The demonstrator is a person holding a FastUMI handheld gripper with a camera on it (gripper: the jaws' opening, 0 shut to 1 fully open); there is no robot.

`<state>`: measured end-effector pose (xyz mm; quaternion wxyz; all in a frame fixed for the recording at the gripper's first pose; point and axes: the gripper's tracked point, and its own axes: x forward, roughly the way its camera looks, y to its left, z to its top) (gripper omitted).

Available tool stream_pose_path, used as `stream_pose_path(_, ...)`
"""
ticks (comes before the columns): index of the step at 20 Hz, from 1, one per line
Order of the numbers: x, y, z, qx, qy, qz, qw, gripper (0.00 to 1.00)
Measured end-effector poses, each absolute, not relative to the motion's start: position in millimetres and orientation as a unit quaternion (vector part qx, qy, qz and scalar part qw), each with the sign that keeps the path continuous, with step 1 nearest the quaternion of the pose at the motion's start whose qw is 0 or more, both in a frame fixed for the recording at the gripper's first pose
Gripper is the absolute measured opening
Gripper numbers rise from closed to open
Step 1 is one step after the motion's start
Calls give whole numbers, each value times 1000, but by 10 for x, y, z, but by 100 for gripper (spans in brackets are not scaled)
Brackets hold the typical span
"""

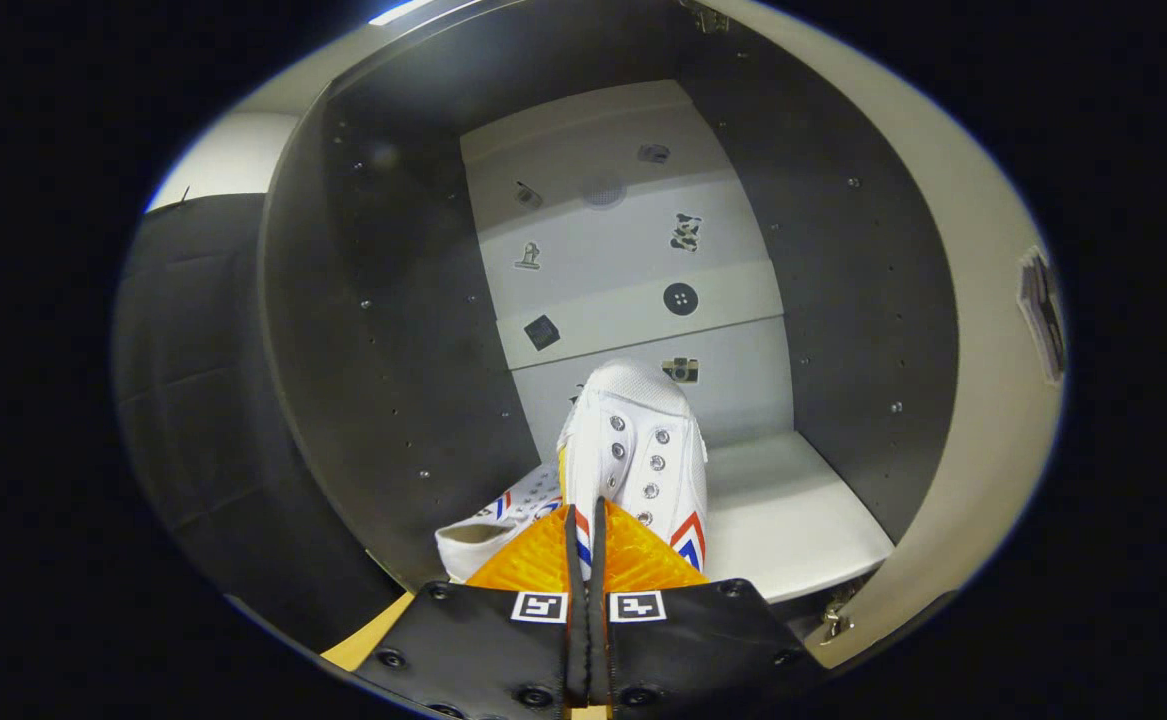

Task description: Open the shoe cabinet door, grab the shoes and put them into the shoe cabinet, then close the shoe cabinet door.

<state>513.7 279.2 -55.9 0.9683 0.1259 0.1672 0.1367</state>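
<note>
Sneaker point(643, 440) hangs pinched by its heel edge in the nearly closed tongs point(586, 535), over the cabinet shelf point(793, 510) beside its mate point(503, 520) — thin grip, it could slip or land on that mate.

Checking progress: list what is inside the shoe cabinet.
Inside the shoe cabinet: one white shoe gripped by the tool, a second shoe lying left of it. The held shoe hides the shelf beneath.
</note>
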Motion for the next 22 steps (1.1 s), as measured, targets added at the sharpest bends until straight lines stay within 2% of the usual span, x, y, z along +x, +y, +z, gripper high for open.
stream_pose_path(9, 5702, 2799, -873, 124, 199, 115, 965, 1)
stream_pose_path(16, 5851, 2833, -1115, 108, 221, 103, 964, 4)
stream_pose_path(20, 5836, 2847, -823, 101, 176, 103, 974, 26)
stream_pose_path(22, 5698, 2889, -681, 96, 167, 113, 975, 55)
